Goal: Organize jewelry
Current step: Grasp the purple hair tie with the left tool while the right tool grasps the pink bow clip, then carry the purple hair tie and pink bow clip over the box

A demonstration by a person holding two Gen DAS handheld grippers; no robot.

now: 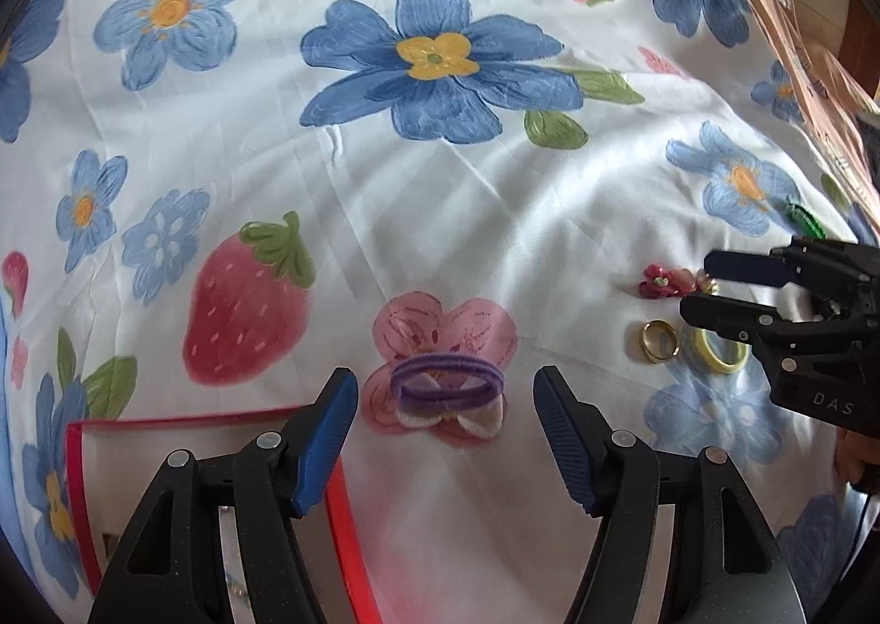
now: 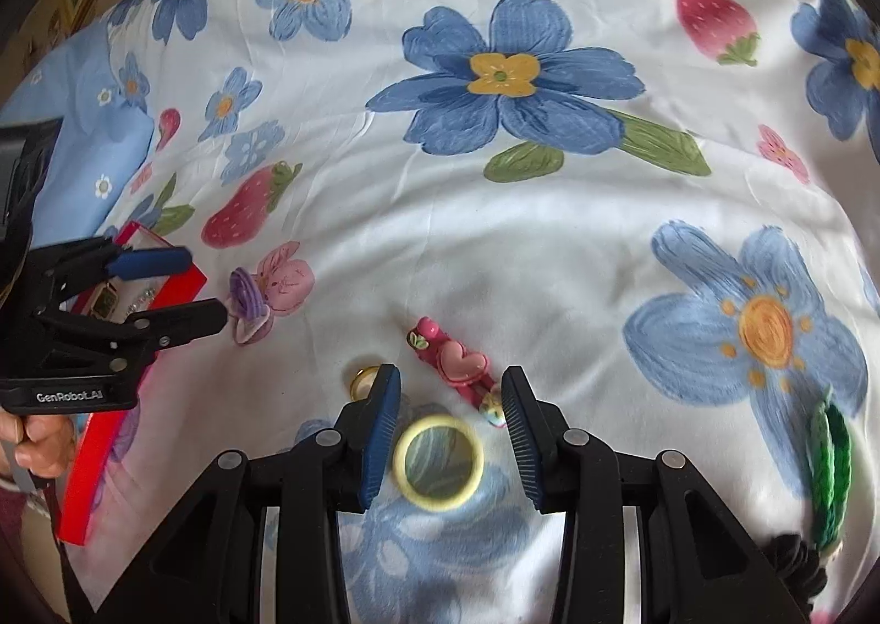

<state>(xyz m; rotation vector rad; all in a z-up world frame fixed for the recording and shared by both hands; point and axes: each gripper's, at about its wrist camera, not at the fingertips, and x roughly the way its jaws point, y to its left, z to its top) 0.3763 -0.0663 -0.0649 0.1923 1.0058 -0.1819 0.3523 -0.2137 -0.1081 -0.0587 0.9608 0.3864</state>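
Note:
A purple hair tie (image 1: 448, 385) lies over a white one (image 1: 478, 420) on the flowered bedsheet. My left gripper (image 1: 443, 382) hovers open, with the purple tie in the gap between its fingers and not pinched. A pale yellow ring (image 2: 440, 423) lies on the sheet between the fingers of my right gripper (image 2: 450, 376), which is open; the pads do not press on it. Just beyond its tips are a red hair clip with a pink heart (image 2: 456, 363) and a gold ring (image 2: 360, 382). The left gripper (image 2: 203, 286) shows at the left beside the purple tie (image 2: 245, 294).
A red-rimmed box (image 1: 74, 437) sits at the lower left, holding a watch (image 2: 104, 302) and small pieces. A green braided tie (image 2: 830, 464) and a black scrunchie (image 2: 792, 563) lie at the right. A hand (image 2: 38, 442) holds the left gripper's handle. The sheet is wrinkled.

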